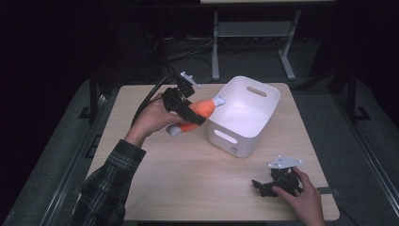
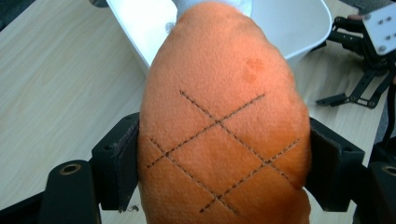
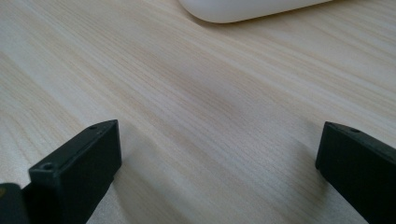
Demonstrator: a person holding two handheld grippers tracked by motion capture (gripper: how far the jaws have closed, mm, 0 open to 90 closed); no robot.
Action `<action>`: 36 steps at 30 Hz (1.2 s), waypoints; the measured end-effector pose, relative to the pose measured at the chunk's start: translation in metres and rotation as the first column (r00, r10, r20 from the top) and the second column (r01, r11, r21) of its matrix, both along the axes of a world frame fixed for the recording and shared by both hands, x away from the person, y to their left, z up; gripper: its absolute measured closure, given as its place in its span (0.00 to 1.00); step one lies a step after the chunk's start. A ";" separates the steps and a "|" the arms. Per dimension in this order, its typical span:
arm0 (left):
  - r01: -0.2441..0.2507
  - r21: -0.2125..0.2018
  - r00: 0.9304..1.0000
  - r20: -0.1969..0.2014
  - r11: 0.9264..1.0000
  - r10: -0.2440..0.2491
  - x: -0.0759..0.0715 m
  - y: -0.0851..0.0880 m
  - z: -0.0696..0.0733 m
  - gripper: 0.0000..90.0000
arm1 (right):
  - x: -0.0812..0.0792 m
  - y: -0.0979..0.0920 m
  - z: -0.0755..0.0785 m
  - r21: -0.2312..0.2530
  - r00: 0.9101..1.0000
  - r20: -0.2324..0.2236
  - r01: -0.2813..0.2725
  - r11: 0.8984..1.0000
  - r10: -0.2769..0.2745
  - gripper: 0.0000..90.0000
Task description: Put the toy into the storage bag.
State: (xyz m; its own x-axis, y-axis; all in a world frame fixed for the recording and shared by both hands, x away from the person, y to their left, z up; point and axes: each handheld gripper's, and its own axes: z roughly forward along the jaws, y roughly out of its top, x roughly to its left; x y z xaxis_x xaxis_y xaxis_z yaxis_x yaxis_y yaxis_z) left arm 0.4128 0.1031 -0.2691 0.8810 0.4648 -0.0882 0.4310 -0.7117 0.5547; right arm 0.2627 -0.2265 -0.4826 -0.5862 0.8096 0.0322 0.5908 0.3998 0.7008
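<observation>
- Orange plush toy (image 1: 201, 111), drumstick-like shape w/ pale ends, held in air just left of the white bin (image 1: 244, 115), above the counter (image 1: 188, 174); upper pale end already near the bin's rim.
- Left hand-held gripper (image 1: 190, 113) clamped on the toy's thick orange middle; in left gripper view both pads (image 2: 126, 158) press into the fabric of the plush toy (image 2: 224, 121) on each side, jaws standing wide because the body is fat.
- Right hand-held gripper (image 1: 263, 187) resting low on the counter at near right corner, jaws apart w/ nothing between, bare wood seen between them in right gripper view (image 3: 210, 186).
- Handling, as judgement: probably very light, soft and squashy; fabric fuzzy w/ stitched cross lines, so not slippery, good friction on pads.
- Not fragile; a drop does no harm, strong squeeze only deforms it.
- Soft filling gives way under pads, so may sag or rotate in the grip if taken near one end.
- Best hold approx. at widest middle part, across the short width, as now; ends too narrow and floppy.
- For release into the bin: needs only to clear the rim, then open; may bounce a bit, bin itself light and could slide if bumped.
</observation>
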 end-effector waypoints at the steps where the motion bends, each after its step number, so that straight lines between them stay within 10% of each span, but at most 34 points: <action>1: -0.002 -0.001 1.000 0.000 1.000 0.002 0.001 -0.002 0.000 0.26 | 0.000 0.000 0.000 0.000 1.000 0.000 0.000 1.000 0.000 0.00; 36: -0.118 -0.029 0.993 0.024 0.993 0.119 0.064 -0.067 0.001 0.26 | 0.000 0.000 0.000 0.001 1.000 -0.004 0.003 1.000 -0.003 0.00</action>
